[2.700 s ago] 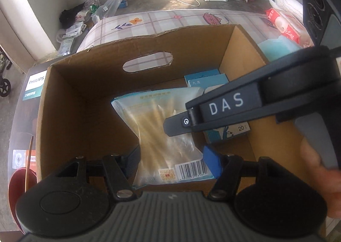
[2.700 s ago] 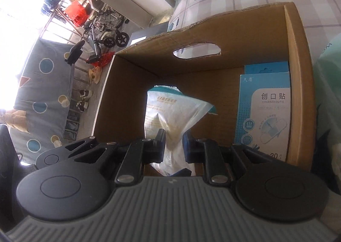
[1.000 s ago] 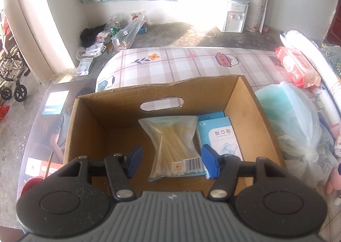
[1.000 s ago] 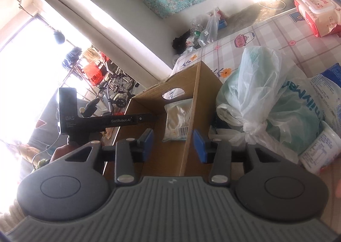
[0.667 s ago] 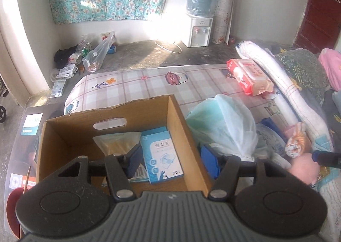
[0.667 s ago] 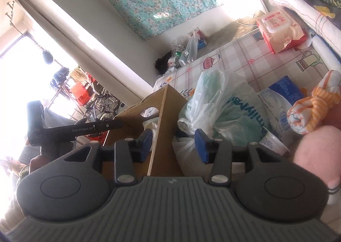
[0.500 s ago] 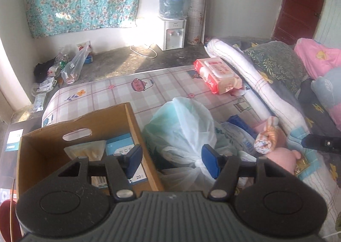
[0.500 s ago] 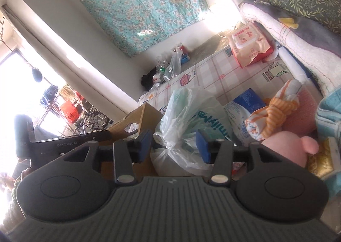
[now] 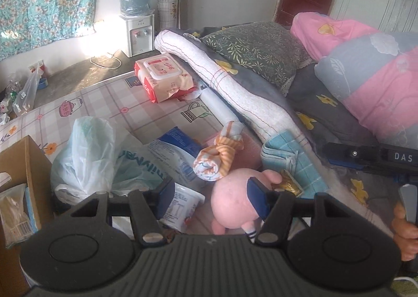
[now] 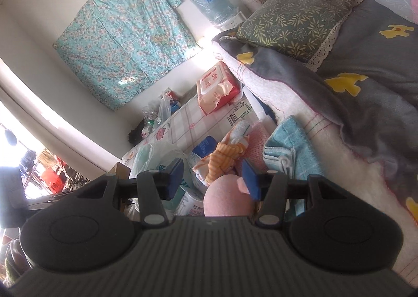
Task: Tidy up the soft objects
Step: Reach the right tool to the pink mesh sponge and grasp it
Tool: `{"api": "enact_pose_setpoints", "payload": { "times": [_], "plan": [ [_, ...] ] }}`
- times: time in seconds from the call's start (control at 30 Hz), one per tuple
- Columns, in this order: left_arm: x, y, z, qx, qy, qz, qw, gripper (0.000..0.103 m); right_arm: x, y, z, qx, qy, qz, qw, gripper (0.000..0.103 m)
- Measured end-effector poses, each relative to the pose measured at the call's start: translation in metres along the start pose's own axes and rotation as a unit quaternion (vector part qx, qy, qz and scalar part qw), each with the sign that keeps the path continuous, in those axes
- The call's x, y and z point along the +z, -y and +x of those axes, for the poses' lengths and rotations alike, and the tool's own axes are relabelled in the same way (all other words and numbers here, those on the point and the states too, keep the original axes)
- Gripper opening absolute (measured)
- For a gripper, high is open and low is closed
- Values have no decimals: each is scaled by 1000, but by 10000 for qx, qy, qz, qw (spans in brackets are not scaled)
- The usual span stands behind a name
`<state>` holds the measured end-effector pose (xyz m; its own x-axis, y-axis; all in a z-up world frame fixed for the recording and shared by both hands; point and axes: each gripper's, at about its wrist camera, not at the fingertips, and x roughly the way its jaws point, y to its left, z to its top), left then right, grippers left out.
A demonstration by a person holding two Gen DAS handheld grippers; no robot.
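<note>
Several soft things lie heaped on the bed just ahead of both tools. A pink plush toy [image 9: 235, 197] sits nearest, partly behind the right pad of the left hand-held gripper [image 9: 211, 199], whose jaws stand moderately wide with nothing pressed between them. Just beyond the toy lies an orange-striped knotted cloth [image 9: 219, 153], with a folded light-blue towel [image 9: 290, 158] to its right. Left of the toy, close to the left pad, stands a white tub [image 9: 183, 203], and behind it a pale plastic bag [image 9: 88, 150]. Farther left is a cardboard box [image 9: 28, 166] with packets inside. The right hand-held gripper [image 10: 213, 178] hangs over the same toy, its jaws partly apart and just now opening, gripping nothing. Well beyond, a pack of wet wipes [image 9: 164, 77] rests on the checked mattress [image 9: 109, 103].
</note>
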<state>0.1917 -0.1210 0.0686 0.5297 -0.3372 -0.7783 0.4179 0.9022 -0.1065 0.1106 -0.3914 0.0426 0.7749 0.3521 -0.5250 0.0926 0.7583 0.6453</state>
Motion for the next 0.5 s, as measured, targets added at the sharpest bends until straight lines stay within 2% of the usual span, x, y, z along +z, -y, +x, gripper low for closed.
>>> {"api": "enact_pose_setpoints", "payload": {
  "times": [0.2, 0.5],
  "plan": [
    [-11, 28, 22, -118, -31, -50, 9999, 63, -14, 27, 4, -114, 5, 196, 9997, 49],
    [-33, 42, 48, -284, 62, -172, 9994, 61, -37, 54, 15, -48, -210, 572, 9981, 49]
  ]
}}
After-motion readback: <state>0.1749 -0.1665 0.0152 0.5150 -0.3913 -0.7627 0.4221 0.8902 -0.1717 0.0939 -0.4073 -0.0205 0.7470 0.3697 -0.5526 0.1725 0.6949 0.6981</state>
